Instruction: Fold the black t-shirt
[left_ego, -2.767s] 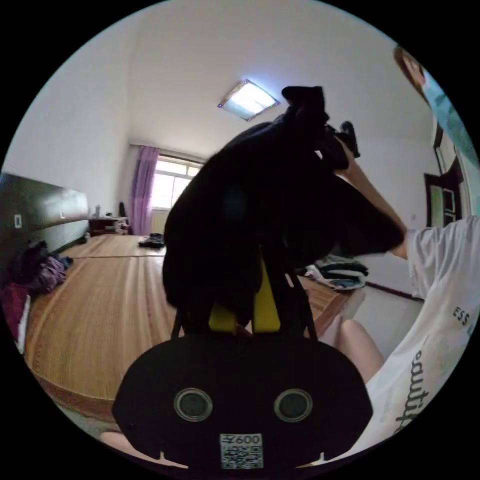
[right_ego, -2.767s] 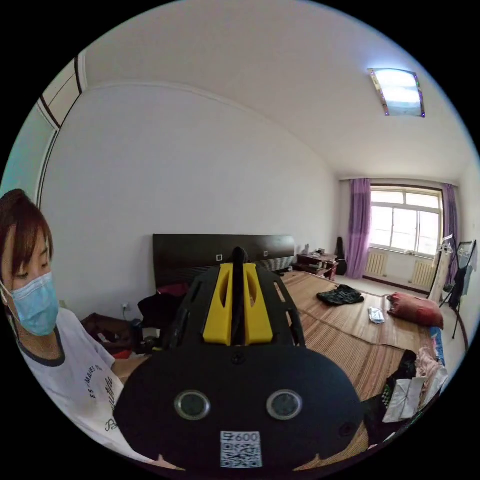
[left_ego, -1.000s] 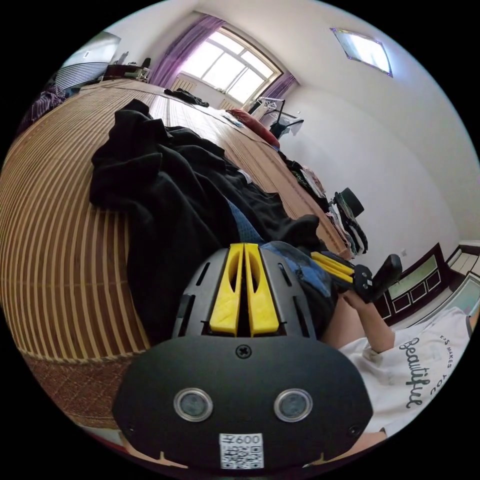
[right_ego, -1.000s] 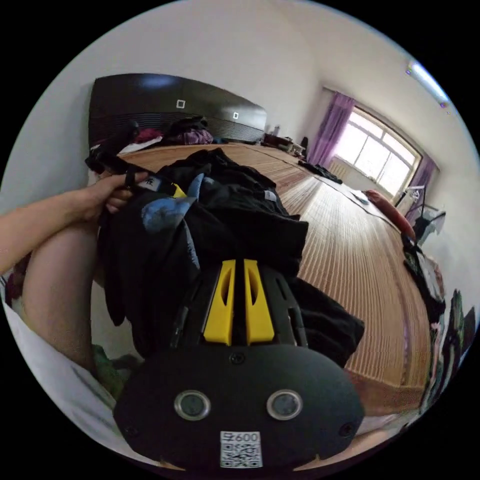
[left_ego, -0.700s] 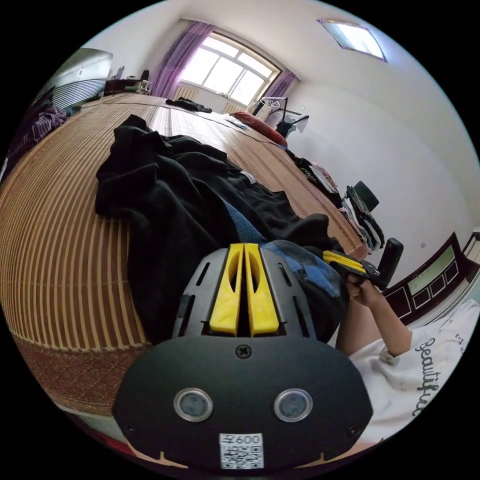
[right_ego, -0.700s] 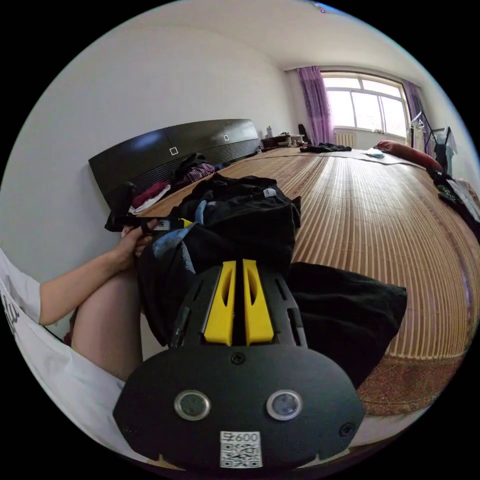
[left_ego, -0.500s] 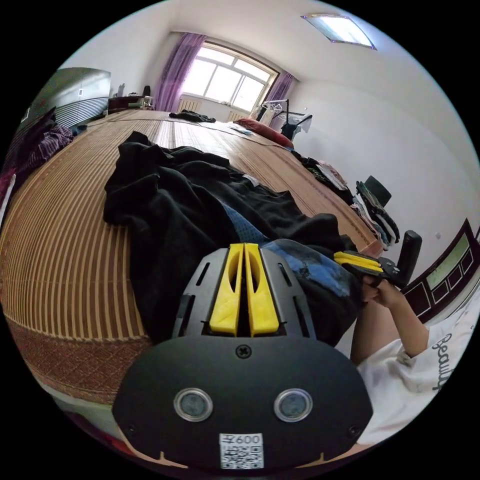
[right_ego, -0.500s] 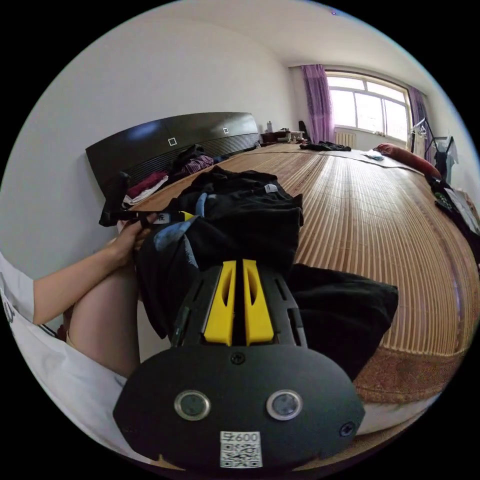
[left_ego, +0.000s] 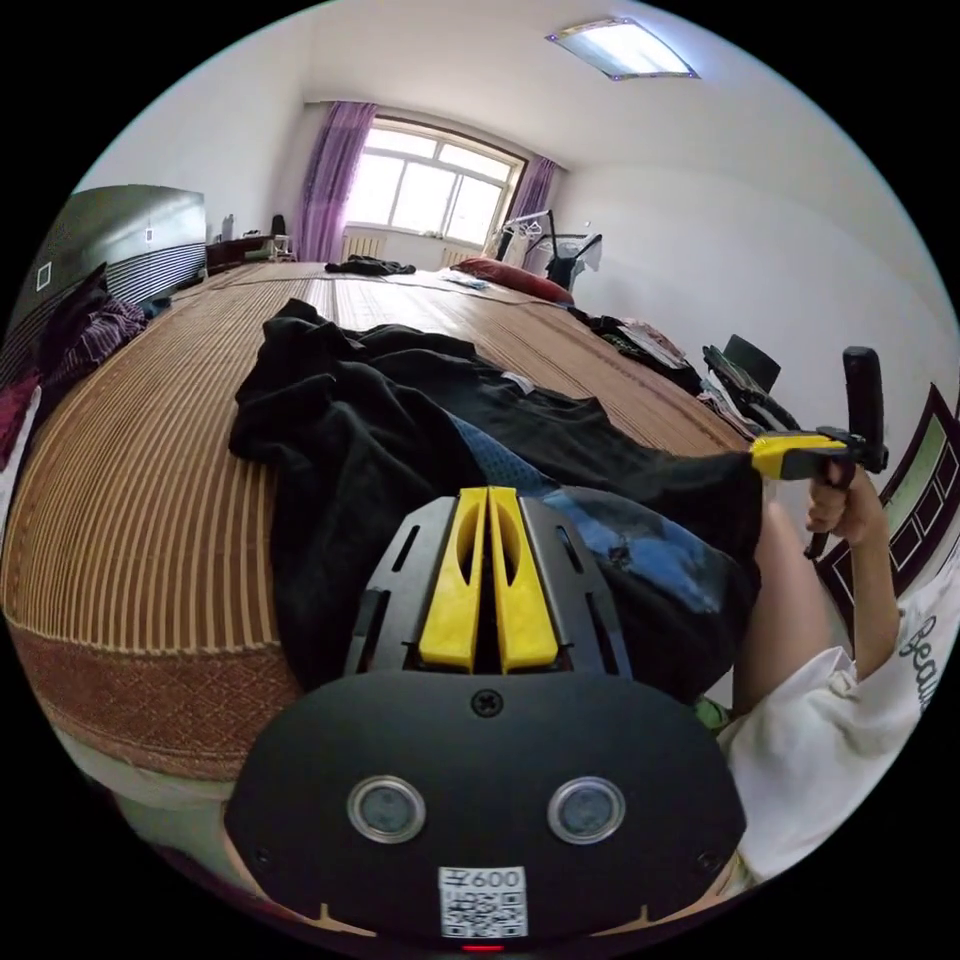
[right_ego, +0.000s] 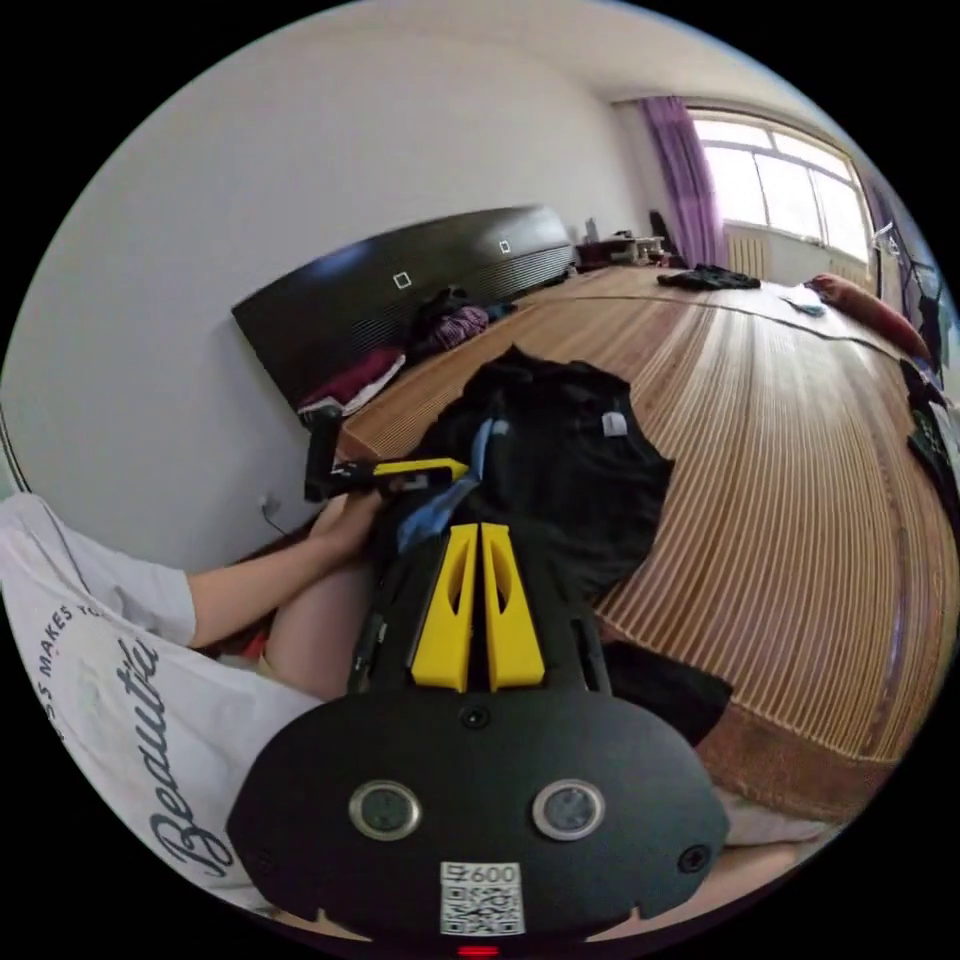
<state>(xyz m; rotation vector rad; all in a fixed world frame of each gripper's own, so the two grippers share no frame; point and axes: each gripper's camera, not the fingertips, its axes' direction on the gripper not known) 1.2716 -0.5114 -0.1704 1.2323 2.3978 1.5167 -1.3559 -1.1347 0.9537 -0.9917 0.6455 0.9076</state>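
The black t-shirt lies rumpled on the bamboo bed mat, a blue print showing on its inner side and its near edge hanging over the bed's side. My left gripper is shut on that near edge. Off to the right, a hand holds my right gripper, shut on the same edge, with the cloth pulled taut between the two. In the right gripper view the t-shirt spreads away from the shut right gripper, and the left gripper pinches the blue-lined edge beside it.
A dark headboard has clothes piled against it. More garments line the bed's far side, with a red pillow and a dark garment near the window. The person's leg and white shirt are close by.
The shirt, held up in the air 2.8 s ago, now lies on the mat. Over the last second the two grippers have drawn apart, stretching the near edge and spreading the cloth flatter.
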